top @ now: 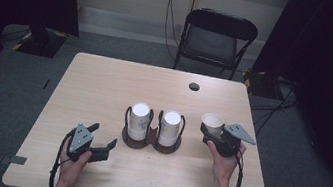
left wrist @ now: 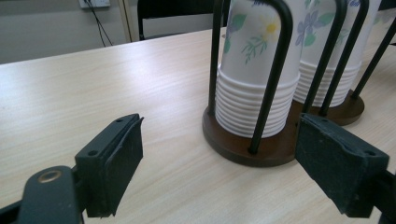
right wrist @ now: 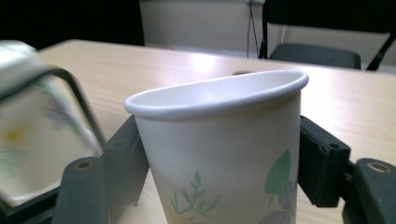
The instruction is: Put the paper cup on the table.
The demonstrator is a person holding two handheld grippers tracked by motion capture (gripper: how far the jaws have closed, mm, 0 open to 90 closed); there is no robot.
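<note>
White flower-printed paper cup is sitting upright, pinched in the right gripper – right of the dark two-ring wooden cup holder; the left gripper is hovering, jaws spread wide, empty.

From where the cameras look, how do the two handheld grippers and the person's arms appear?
Both the left gripper and the right gripper are black, each topped by a grey three-cornered plate and trailing a black cable. Their jaws are flat, blocky bars with dark pads and visible screw holes. The forearms show no sleeves.
</note>
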